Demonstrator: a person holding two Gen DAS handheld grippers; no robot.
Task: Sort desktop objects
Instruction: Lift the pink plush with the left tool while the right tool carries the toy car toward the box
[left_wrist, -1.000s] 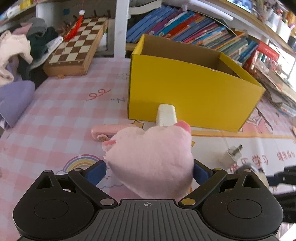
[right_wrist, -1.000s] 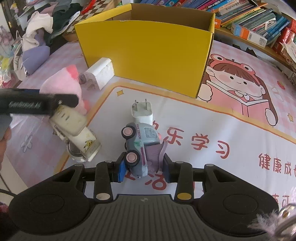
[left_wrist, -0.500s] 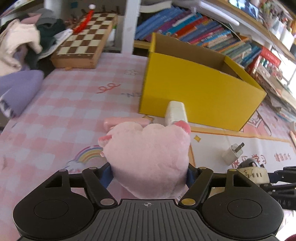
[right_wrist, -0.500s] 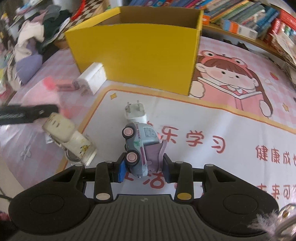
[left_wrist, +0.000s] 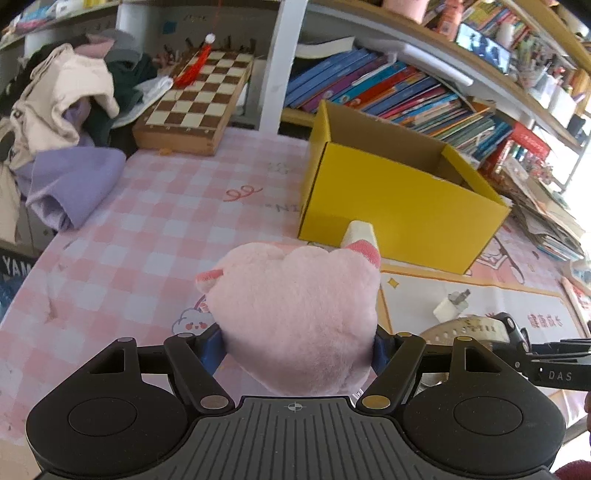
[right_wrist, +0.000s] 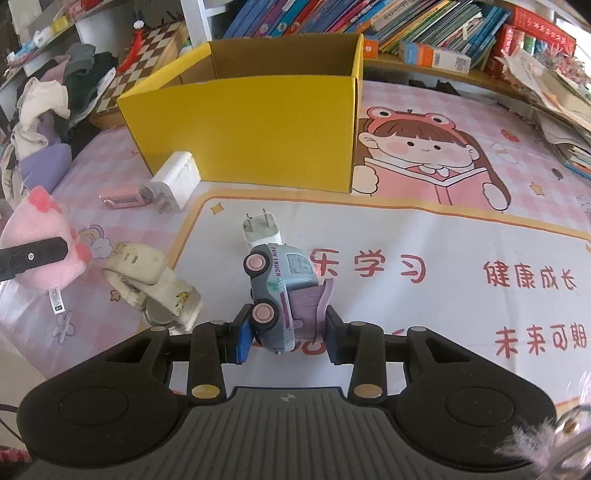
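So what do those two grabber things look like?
Both are black. The left gripper and right gripper each have a ribbed grey-black body with two round discs, angled black arms with small brass-coloured rivets, and blue pads on the fingers. Seen from the left camera, the right one's side carries white letters "DAS". No sleeves or cables show clearly.

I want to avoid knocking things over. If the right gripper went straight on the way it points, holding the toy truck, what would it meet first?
Probably the small white plug adapter, which lies just beyond the toy truck in the right gripper; the yellow box stands farther back. Depth is unclear.
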